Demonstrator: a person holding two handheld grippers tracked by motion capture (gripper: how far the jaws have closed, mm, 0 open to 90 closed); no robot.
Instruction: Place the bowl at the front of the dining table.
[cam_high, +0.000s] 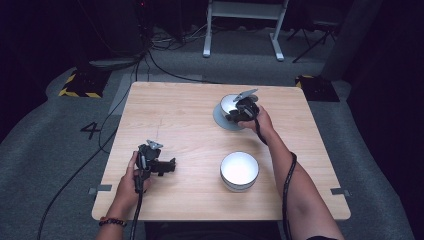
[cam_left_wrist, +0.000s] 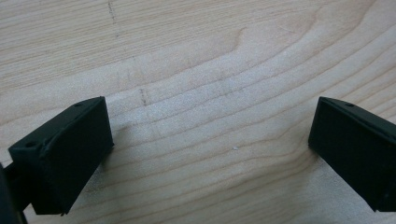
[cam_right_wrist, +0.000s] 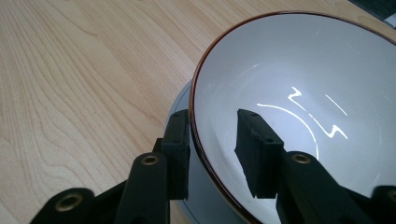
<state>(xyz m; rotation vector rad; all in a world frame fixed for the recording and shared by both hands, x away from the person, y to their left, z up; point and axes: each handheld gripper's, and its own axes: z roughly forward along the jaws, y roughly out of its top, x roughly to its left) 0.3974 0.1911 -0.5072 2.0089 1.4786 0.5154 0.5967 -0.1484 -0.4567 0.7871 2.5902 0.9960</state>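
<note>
The white glazed bowl with a thin dark-red rim (cam_right_wrist: 299, 93) sat on a flat grey round plate (cam_high: 220, 120) toward the far right part of the pale wooden table (cam_high: 180, 125), and the right gripper (cam_right_wrist: 212, 140) had come at it from the near side, from the person's own edge of the table. Its two black jaws straddled the bowl's near wall, one pad outside against the wall and the other inside the hollow, standing off the glaze with a clear gap, so I judged the grip loose rather than clamped: the jaws were partly parted around the rim and not pressing on it. In the high view the right hand (cam_high: 260, 120) reached well forward with the forearm stretched out long across the table, the gripper tipped down over the bowl's edge. The rim ran crosswise between the jaws, so any lift or release would turn on that single wall between the pads. A second white round bowl (cam_high: 239, 170) stood nearer the person, well apart from the first and just beside the right forearm. The left gripper (cam_high: 167, 166) was far from both bowls, held low over the near left part of the table by the left hand (cam_high: 132, 175), pointing sideways toward the middle; its jaws stood wide apart with nothing but bare wood grain between them. The right hand was plainly the nearer one for whatever came next with the bowl on the plate.
</note>
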